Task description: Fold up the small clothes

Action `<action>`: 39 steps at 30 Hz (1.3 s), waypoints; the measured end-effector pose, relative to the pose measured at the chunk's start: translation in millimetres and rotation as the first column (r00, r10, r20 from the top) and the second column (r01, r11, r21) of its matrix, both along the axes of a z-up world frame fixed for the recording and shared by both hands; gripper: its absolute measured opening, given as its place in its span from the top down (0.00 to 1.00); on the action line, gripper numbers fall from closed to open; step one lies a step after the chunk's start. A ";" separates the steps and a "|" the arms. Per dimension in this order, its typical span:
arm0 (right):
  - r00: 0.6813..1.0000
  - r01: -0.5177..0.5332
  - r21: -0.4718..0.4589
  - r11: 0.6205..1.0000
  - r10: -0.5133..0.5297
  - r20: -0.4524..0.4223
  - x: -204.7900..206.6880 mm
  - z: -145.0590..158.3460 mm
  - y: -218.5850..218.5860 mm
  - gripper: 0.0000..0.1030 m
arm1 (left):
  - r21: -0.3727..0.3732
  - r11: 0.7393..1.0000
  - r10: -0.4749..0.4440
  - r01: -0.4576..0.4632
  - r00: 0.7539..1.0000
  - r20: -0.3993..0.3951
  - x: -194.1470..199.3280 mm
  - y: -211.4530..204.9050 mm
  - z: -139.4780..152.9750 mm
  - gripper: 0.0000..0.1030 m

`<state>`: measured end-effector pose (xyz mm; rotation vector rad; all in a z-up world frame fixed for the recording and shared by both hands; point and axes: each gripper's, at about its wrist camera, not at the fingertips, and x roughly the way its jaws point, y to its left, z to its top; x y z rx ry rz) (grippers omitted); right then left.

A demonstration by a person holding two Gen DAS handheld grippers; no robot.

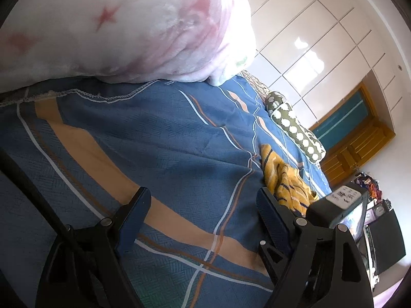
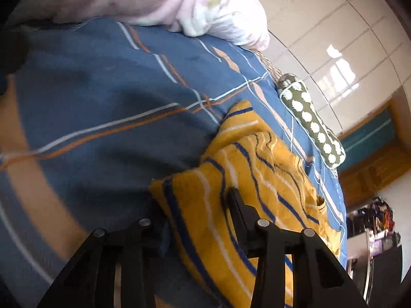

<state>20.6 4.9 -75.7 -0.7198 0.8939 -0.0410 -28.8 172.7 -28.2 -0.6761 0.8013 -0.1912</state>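
Lying bunched on the blue striped bedspread [image 1: 164,138] is the task's thing, a small yellow garment [image 2: 231,179] with dark blue and white stripes. It is sitting well short of the pink blanket [image 1: 123,25] heaped at the far end, and near the green dotted bolster [image 2: 312,124] that is running along the bedspread's far edge.

The right gripper [image 2: 195,205] is pushing into the near corner of the garment. One finger is pressing down on top of the cloth and the other is sitting at its near edge, with fabric filling the gap between them — so it is looking like a grip on the corner, though the blur is making the contact hard to confirm. The left gripper [image 1: 203,205] is hovering over bare bedspread beside the garment, its fingers spread wide and holding nothing.

The cloth is looking like soft, plush knit: light, limp and not slippery, so it is likely going to sag and drag instead of holding shape. Taking it by a hem or corner seems best, with the second gripper taking the neighbouring corner — that way it is spreading flat before any fold.
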 end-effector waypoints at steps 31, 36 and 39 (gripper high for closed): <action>0.758 0.420 0.834 0.357 -0.644 -0.105 -176.9 60.0 -421.6 0.79 | 0.227 0.895 -0.395 0.383 0.919 0.007 -19.2 -190.7 23.2 0.20; 0.758 0.333 0.885 0.326 -0.651 -0.045 -214.7 68.3 -439.0 0.74 | 0.307 0.819 -0.509 0.485 0.861 -0.002 -28.3 -230.6 48.2 0.19; 0.727 0.281 0.907 0.314 -0.687 0.013 -233.6 84.1 -453.4 0.74 | 0.301 0.790 -0.558 0.535 0.830 -0.008 -18.0 -262.1 60.6 0.19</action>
